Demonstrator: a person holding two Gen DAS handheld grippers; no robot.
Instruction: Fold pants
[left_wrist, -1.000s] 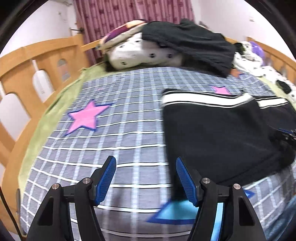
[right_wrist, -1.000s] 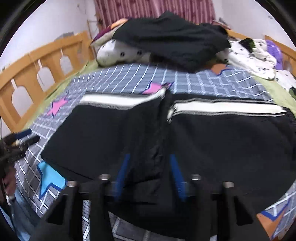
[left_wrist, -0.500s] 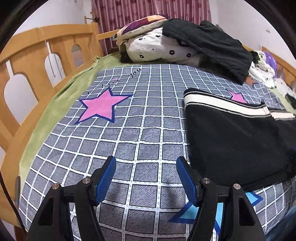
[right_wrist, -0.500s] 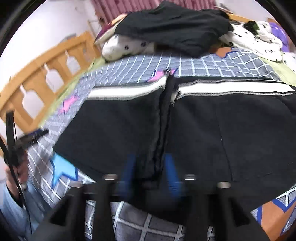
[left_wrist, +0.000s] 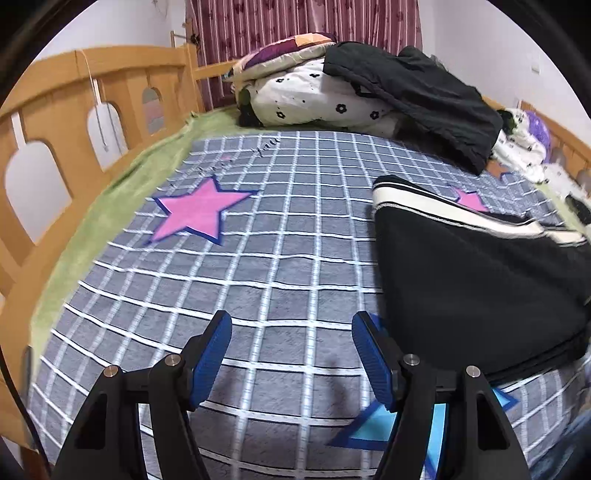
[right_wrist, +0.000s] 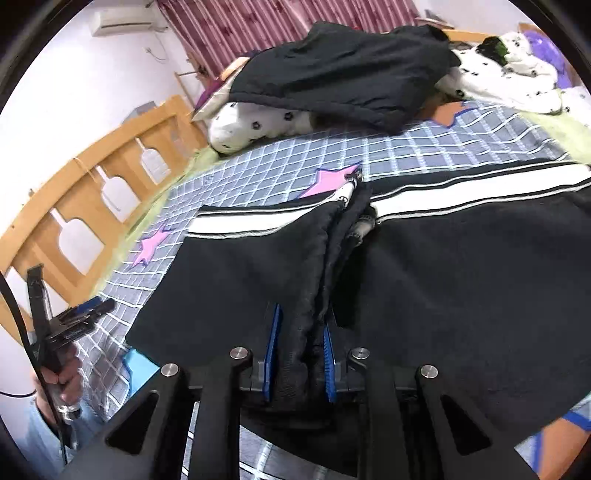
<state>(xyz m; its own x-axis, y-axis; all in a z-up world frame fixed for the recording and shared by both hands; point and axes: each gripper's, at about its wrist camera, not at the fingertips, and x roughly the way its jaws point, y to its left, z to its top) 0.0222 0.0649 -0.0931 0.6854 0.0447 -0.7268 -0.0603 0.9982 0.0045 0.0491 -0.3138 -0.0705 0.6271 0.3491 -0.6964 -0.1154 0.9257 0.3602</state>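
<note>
Black pants (right_wrist: 461, 277) with a white-striped waistband lie spread on the checked bedspread (left_wrist: 288, 236). In the right wrist view a raised ridge of black fabric runs down the middle seam. My right gripper (right_wrist: 301, 321) has that ridge between its blue pads, and its jaws are closing on it. My left gripper (left_wrist: 291, 321) is open over bare bedspread, just left of the pants (left_wrist: 461, 280), with nothing between its fingers. It also shows at the left edge of the right wrist view as the left gripper (right_wrist: 79, 317), held by a hand (right_wrist: 62, 376).
A wooden bed rail (left_wrist: 74, 122) runs along the left side. Pillows and a white spotted quilt (left_wrist: 314, 96) under a black garment (left_wrist: 417, 92) are piled at the far end. More spotted bedding (right_wrist: 509, 74) lies at the far right.
The left gripper drew away to the left, off the pants' edge, and now hangs over bare bedspread. The right wrist rolled, and its pads stand closer together on the fabric ridge.
</note>
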